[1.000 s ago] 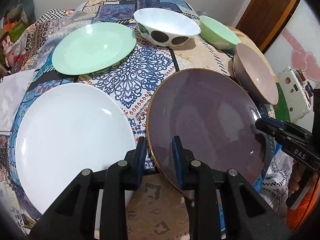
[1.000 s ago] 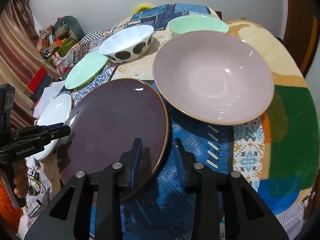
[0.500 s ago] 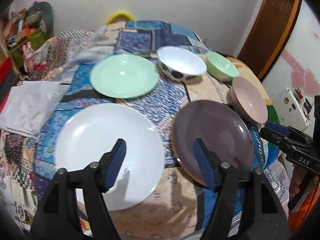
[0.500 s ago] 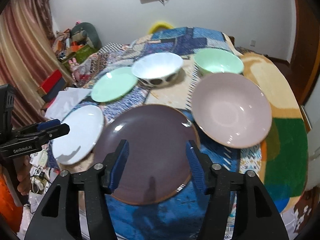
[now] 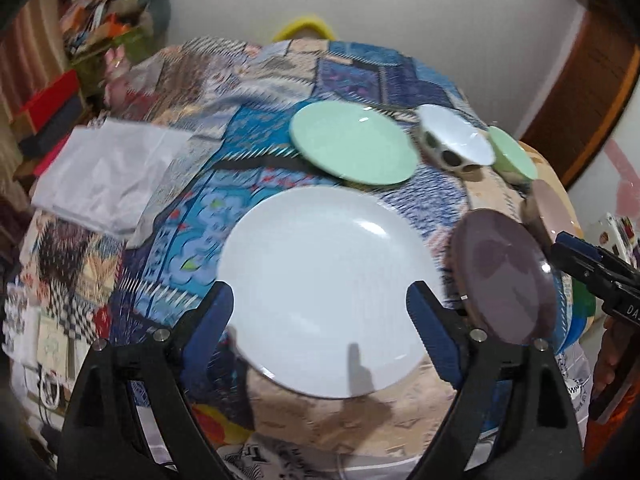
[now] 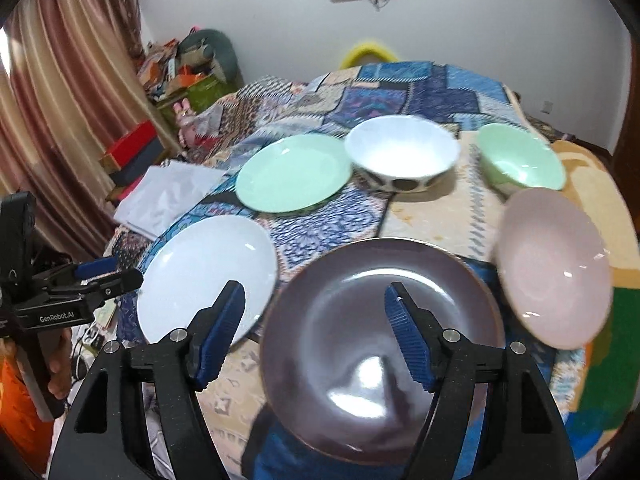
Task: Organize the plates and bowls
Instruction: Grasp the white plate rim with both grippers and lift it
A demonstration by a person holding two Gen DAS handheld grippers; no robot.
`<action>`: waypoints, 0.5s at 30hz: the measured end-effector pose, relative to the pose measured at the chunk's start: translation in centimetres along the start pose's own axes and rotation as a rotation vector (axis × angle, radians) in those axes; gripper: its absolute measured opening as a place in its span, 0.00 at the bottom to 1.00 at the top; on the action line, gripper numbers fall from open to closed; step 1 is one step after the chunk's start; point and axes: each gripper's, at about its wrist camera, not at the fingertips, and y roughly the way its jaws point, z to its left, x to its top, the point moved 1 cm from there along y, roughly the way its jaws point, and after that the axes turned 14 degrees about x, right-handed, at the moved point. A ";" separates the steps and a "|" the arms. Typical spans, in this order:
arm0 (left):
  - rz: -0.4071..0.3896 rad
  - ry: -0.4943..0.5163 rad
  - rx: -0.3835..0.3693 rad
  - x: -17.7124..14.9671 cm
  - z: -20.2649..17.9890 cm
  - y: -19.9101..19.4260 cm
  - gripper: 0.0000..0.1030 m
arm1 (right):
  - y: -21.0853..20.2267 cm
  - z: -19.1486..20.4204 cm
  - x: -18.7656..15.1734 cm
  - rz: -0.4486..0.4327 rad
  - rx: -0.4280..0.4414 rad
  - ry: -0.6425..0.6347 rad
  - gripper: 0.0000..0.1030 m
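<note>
Hovering above the near edge of the quilt-covered table (image 6: 432, 216), both grippers stand with nothing in them, and the step in hand looks like a regrouping between pick-ups. The left gripper (image 5: 320, 312) has just been opening its jaws and they now gape wide, framing the white plate (image 5: 324, 280), which lies flat straight ahead of and below it; nothing sits between the pads. The right gripper (image 6: 314, 320) has likewise just been opening and holds nothing; the dark purple plate (image 6: 380, 344) lies directly beneath and ahead of it, resting on the cloth.

Beyond the white plate, farther from the left gripper, lies the green plate (image 5: 352, 144). Past the purple plate, as the right gripper looks, stand the white spotted bowl (image 6: 400, 152) and the green bowl (image 6: 520, 164), with the pink bowl (image 6: 556, 264) just to the right of the purple plate.

Nothing is stacked yet, so the sorting seems barely begun. The next move probably calls for lowering one gripper to a plate's near rim, getting one finger under the edge, and closing firmly, since glazed rims may slip.
</note>
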 end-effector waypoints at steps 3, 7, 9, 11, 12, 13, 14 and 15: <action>0.030 -0.025 0.016 -0.6 1.8 1.4 0.86 | 1.7 0.9 0.2 0.028 0.007 -0.016 0.67; 0.047 -0.024 0.037 -1.0 3.1 2.7 0.85 | 4.0 2.0 0.7 0.067 0.017 -0.047 0.67; 0.057 -0.025 0.034 -1.2 3.6 3.2 0.81 | 5.0 2.3 1.0 0.087 0.025 -0.060 0.67; 0.074 -0.025 0.029 -1.4 4.1 3.8 0.73 | 6.2 2.4 1.4 0.107 0.029 -0.066 0.62; 0.080 -0.024 0.029 -1.4 4.2 4.0 0.67 | 6.6 2.5 1.4 0.117 0.034 -0.066 0.60; 0.087 -0.026 0.027 -1.5 4.5 4.3 0.63 | 7.2 2.4 1.5 0.134 0.040 -0.062 0.53; 0.092 -0.029 0.024 -1.5 4.6 4.5 0.61 | 7.7 2.3 1.6 0.149 0.044 -0.058 0.48; 0.098 -0.028 0.022 -1.5 4.7 4.7 0.57 | 8.2 2.2 1.7 0.164 0.047 -0.055 0.46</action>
